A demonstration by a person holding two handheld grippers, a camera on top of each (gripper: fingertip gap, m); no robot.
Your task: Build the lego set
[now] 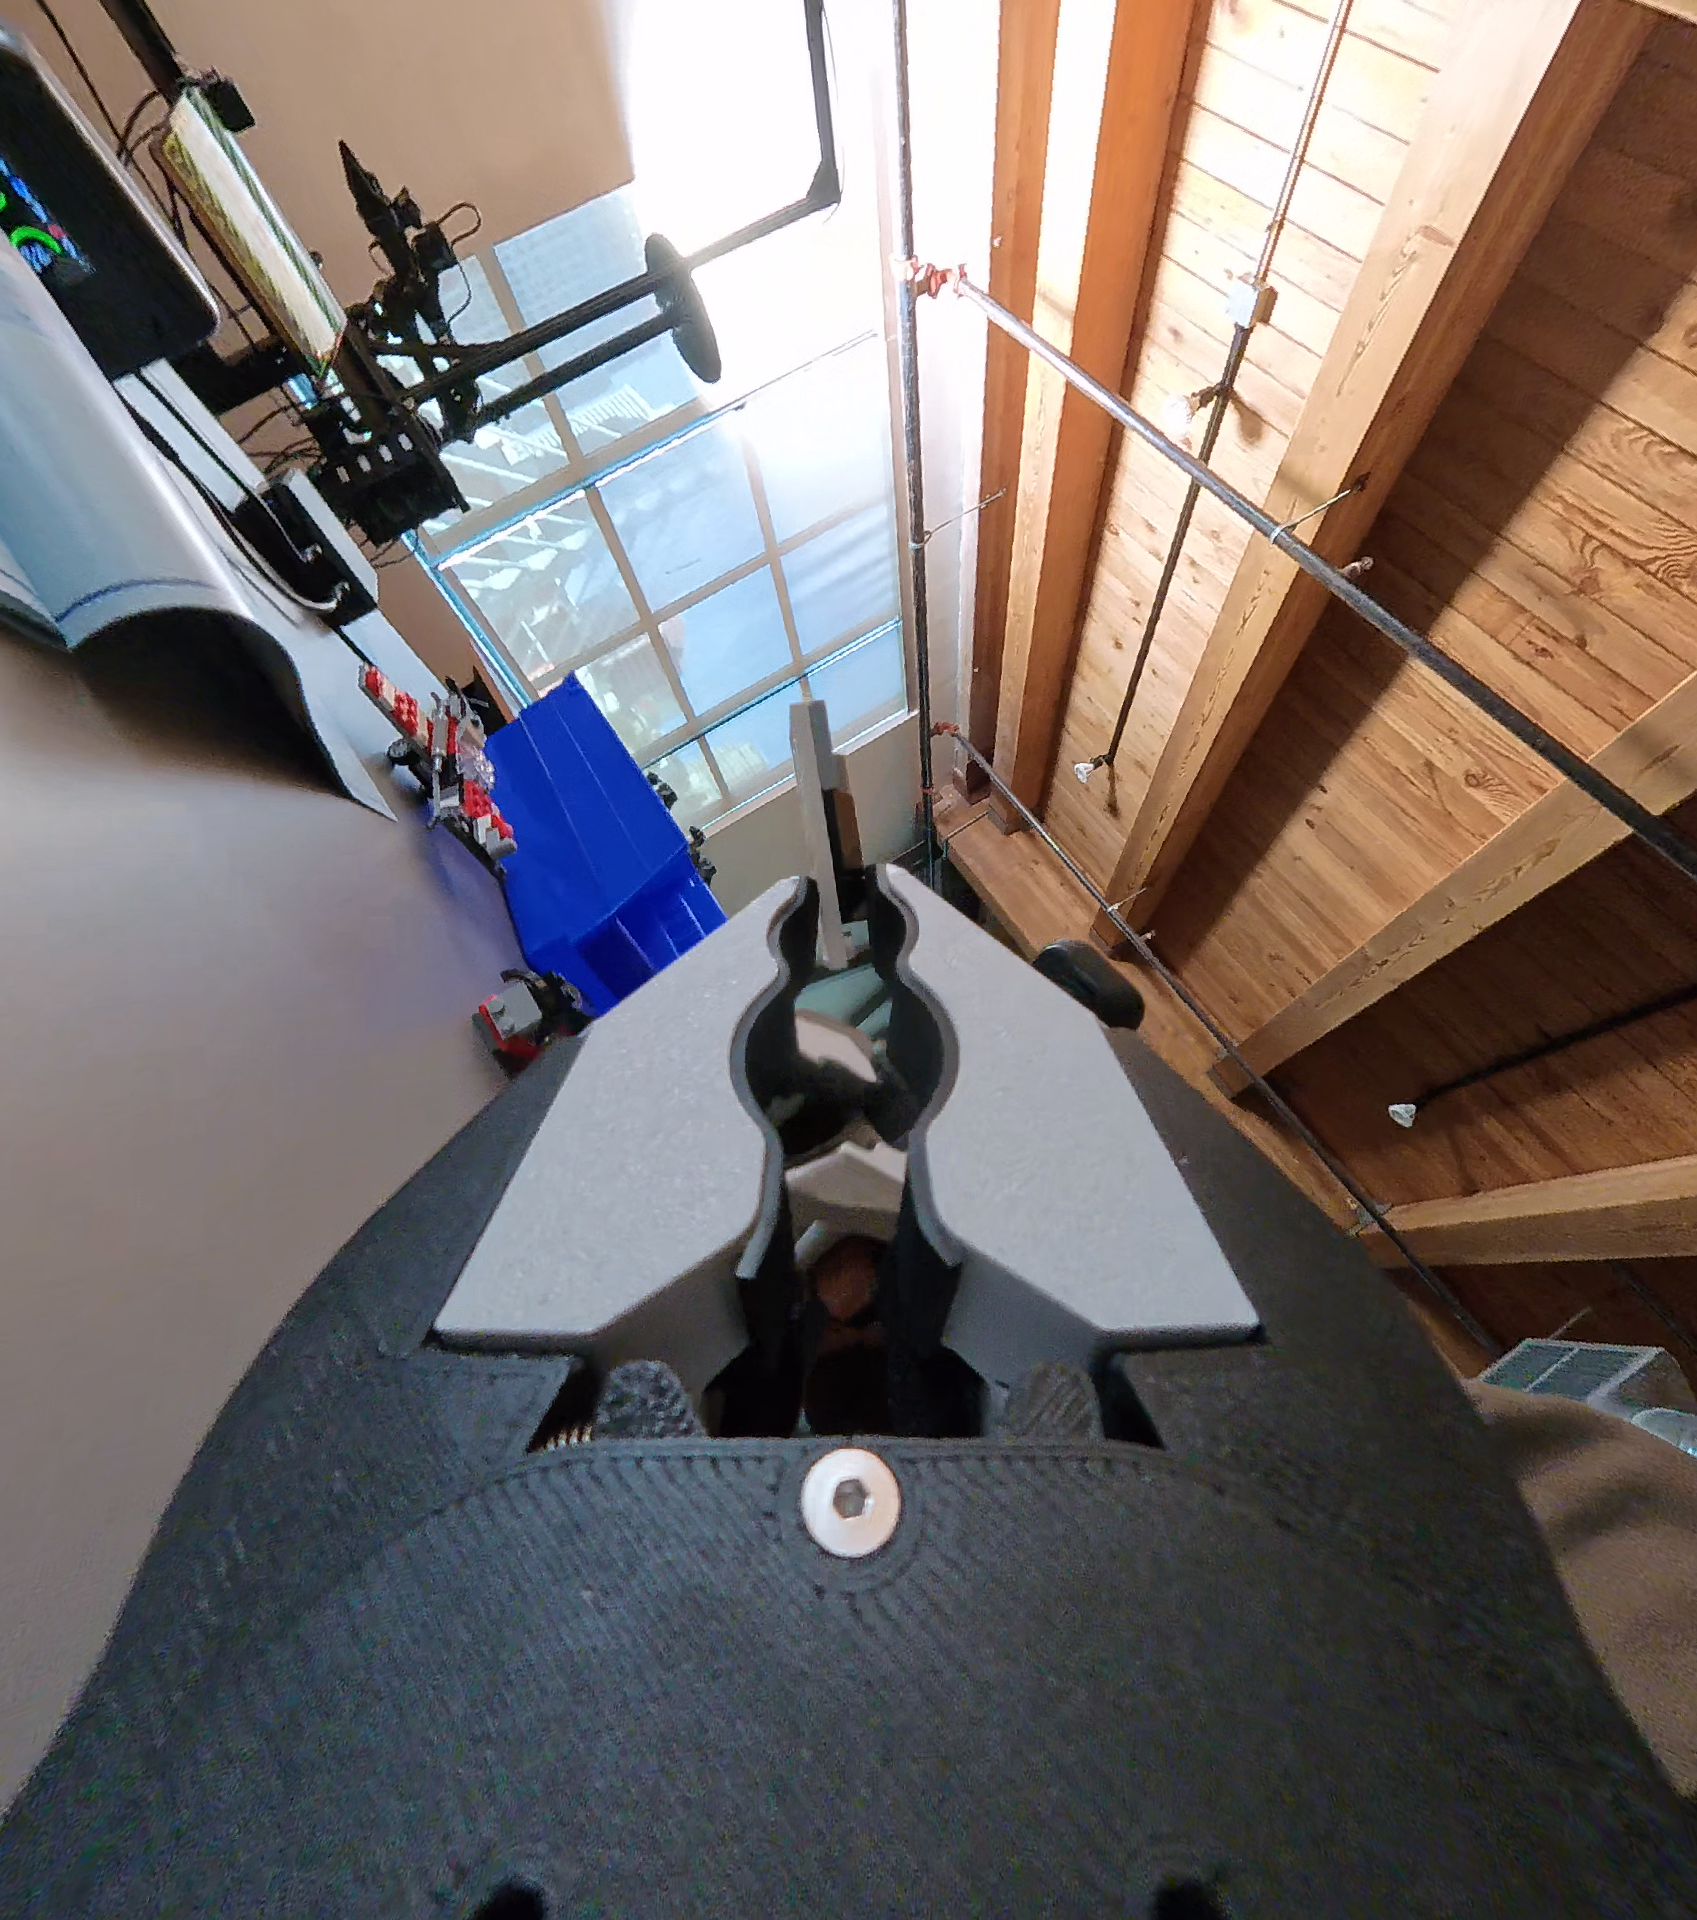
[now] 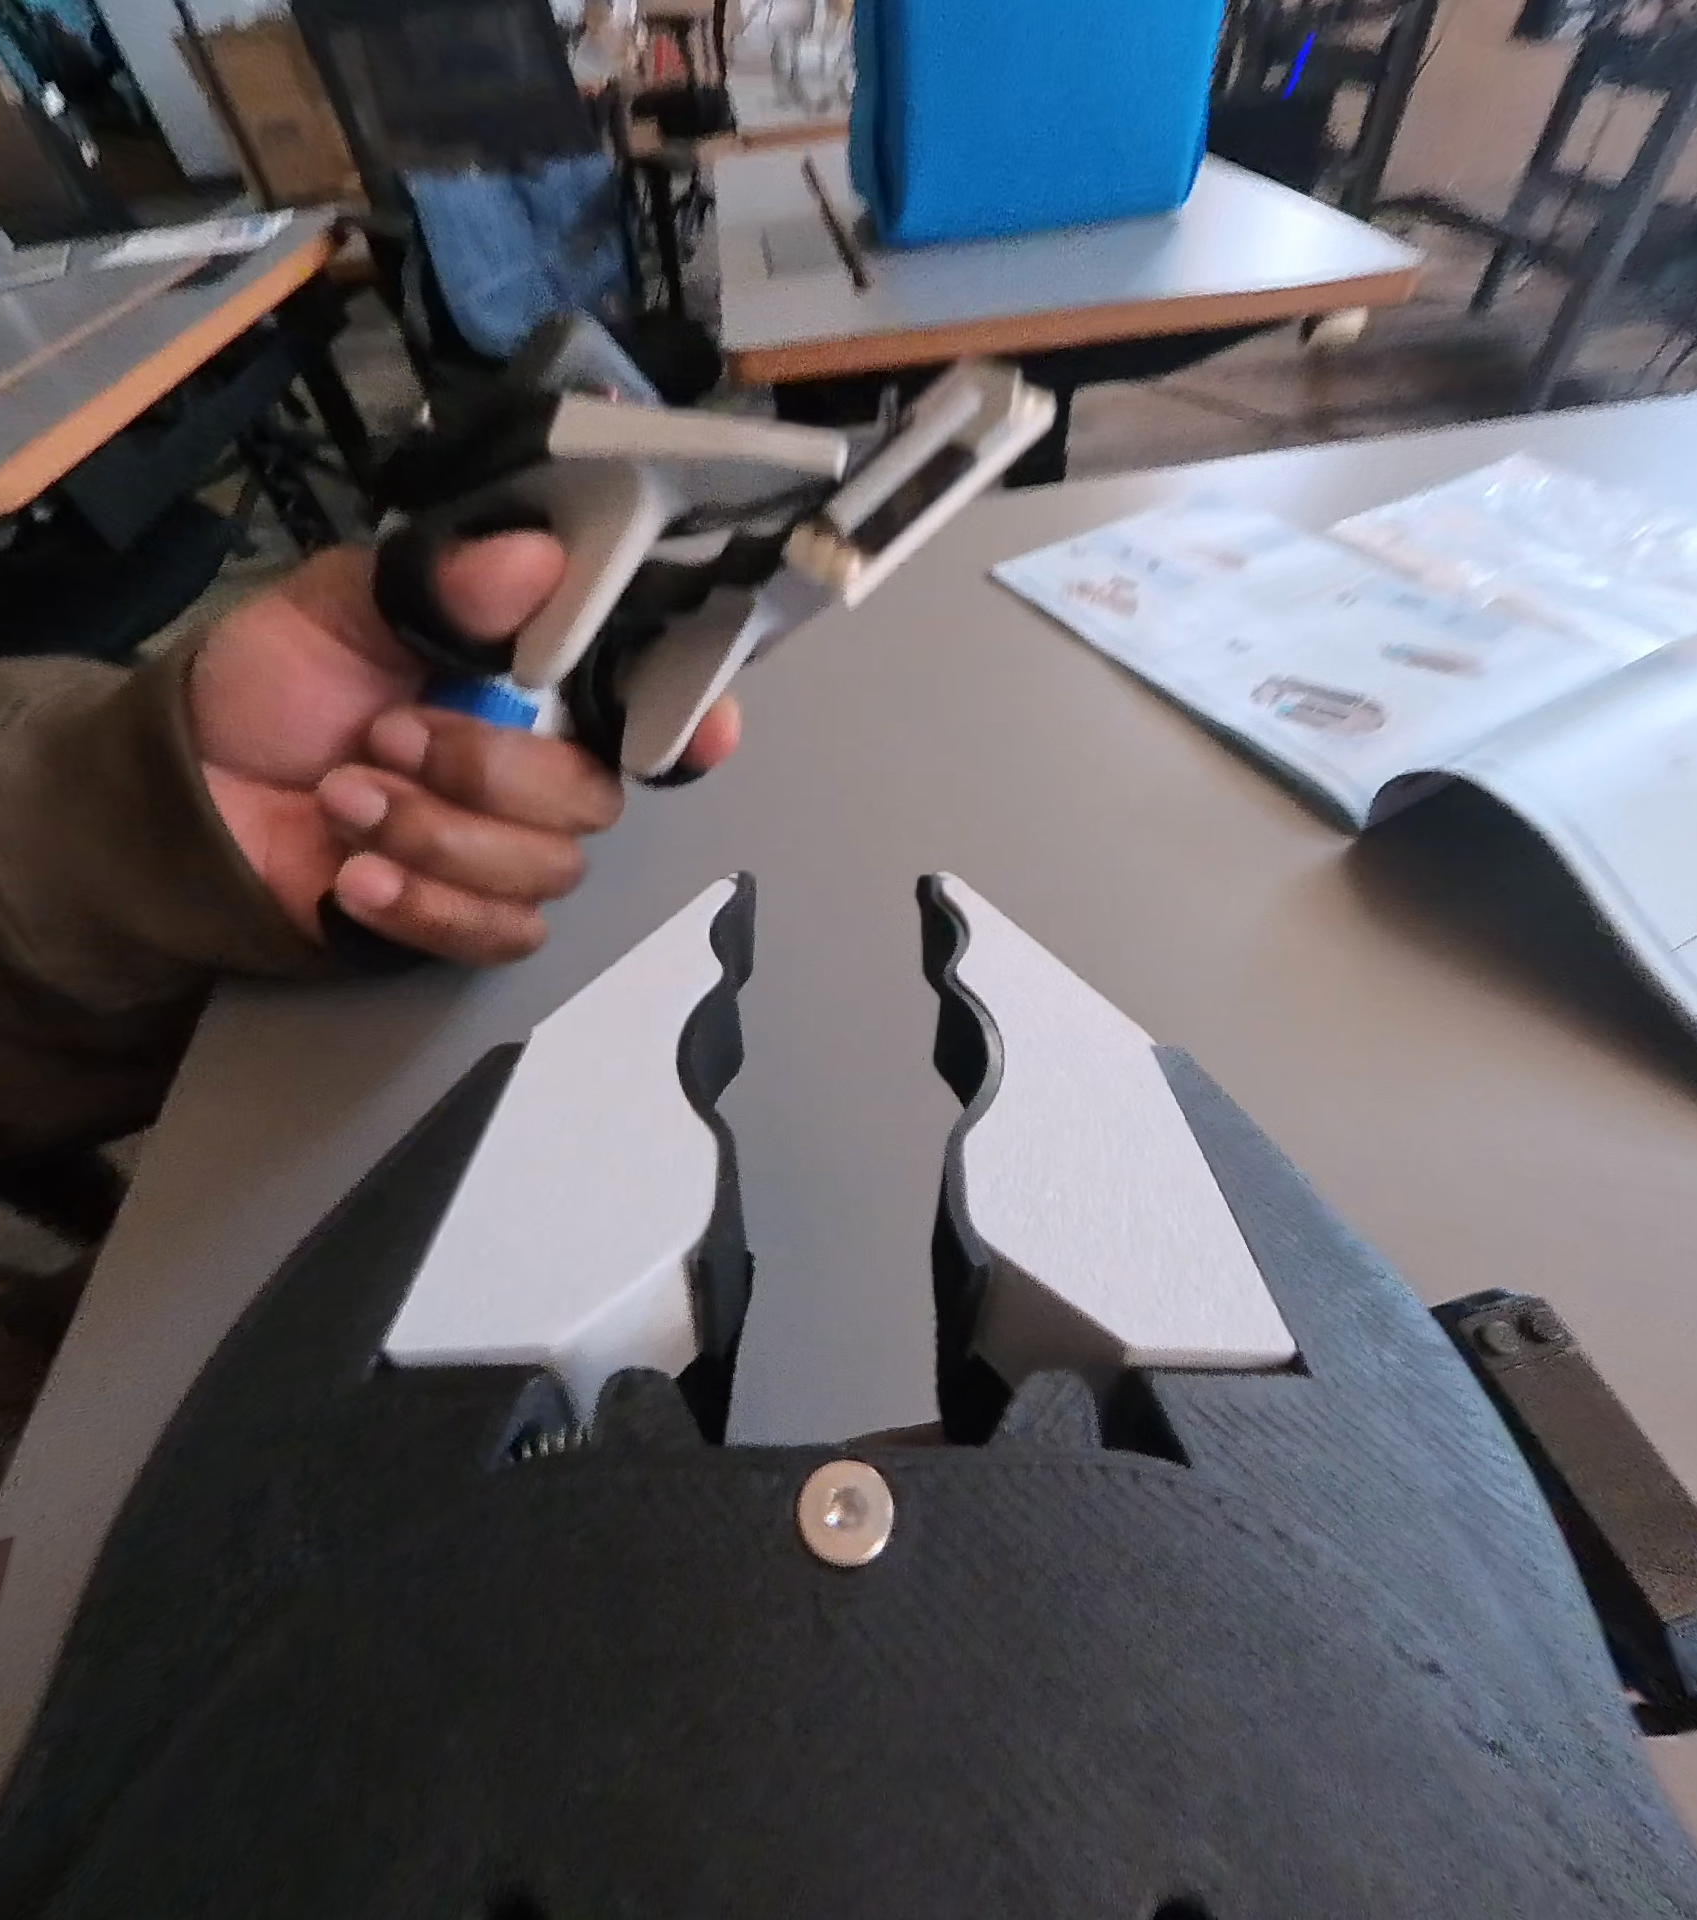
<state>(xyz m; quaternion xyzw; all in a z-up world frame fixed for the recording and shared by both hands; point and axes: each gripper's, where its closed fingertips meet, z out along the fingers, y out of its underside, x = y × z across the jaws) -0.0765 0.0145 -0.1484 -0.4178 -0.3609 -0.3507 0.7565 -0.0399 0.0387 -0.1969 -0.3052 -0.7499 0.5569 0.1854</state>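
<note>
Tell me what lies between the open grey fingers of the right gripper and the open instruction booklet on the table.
Right wrist view: only bare grey tabletop separates the right gripper from the booklet.

L cam tilts ceilingward; R cam looks across table (image 2: pixel 927 727).

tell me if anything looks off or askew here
Nothing is spilled or broken. Two oddities: the left gripper is tilted up toward the wooden ceiling, clamped on a flat grey and black brick assembly that juts out beyond its tips, and the open instruction booklet lies with one page bowed up off the grey table.
</note>
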